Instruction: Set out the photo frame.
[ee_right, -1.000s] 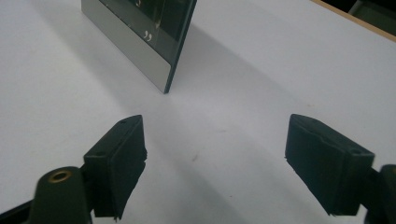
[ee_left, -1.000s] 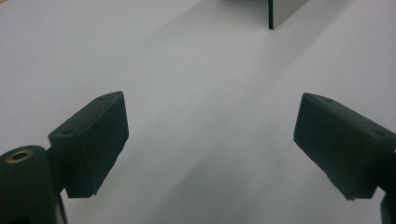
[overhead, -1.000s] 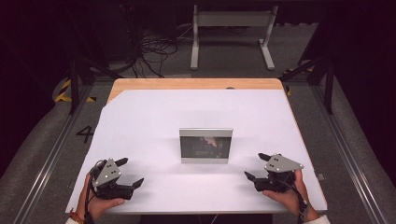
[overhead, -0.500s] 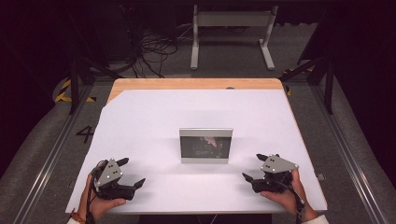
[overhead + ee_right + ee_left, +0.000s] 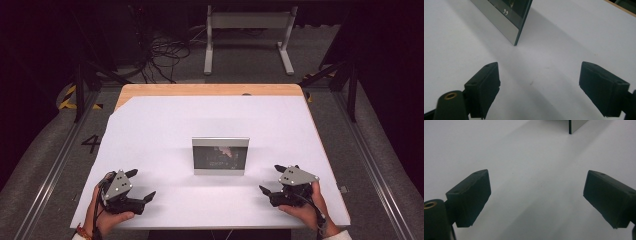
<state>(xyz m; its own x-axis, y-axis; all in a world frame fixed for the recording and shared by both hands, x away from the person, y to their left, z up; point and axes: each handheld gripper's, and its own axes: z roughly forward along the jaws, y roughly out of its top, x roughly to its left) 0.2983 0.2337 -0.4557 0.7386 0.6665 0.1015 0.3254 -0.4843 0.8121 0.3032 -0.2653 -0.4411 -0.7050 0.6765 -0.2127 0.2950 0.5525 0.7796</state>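
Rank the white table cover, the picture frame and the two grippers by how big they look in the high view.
1. White table cover, by far the largest.
2. Picture frame.
3. Left gripper and right gripper: they look alike, so no ranking between them.

A silver-framed picture frame (image 5: 220, 156) stands upright at the table's middle.
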